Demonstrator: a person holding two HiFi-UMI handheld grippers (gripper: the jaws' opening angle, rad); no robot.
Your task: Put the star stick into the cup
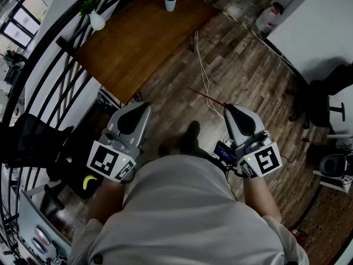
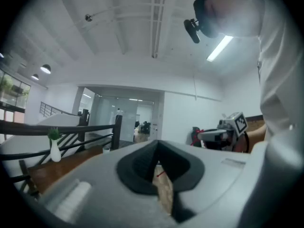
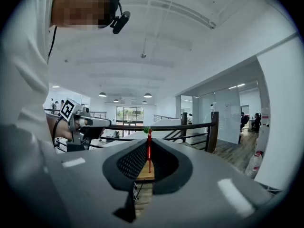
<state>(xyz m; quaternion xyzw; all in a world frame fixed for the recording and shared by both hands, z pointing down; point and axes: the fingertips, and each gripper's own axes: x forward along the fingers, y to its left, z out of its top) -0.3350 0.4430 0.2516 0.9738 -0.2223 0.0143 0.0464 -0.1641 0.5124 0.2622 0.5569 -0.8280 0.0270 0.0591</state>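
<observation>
Counter (image 1: pixel 138 43) is sitting mostly bare, so there's loads of room coming in from the near side over the open wood floor (image 1: pixel 248 65). Only the cup (image 1: pixel 170 3) at the far edge and a white vase (image 1: pixel 97 20) at the left corner are taking up space, well apart. Black railing (image 1: pixel 62 43) is boxing in the left side. White cables (image 1: pixel 201 65) are trailing across the floor, and an office chair (image 1: pixel 322 101) is sitting well off right.

We are seeing smooth matt grey plastic on the left gripper (image 1: pixel 138 106) and right gripper (image 1: pixel 229 109), with black dimpled pads (image 3: pixel 130 163) inside. The table (image 1: pixel 138 43) is showing brown satin wood, the floor (image 1: pixel 248 65) grainy planks, the star stick (image 3: pixel 149 151) a smooth red surface, the shirt (image 1: pixel 182 214) matt cloth.
</observation>
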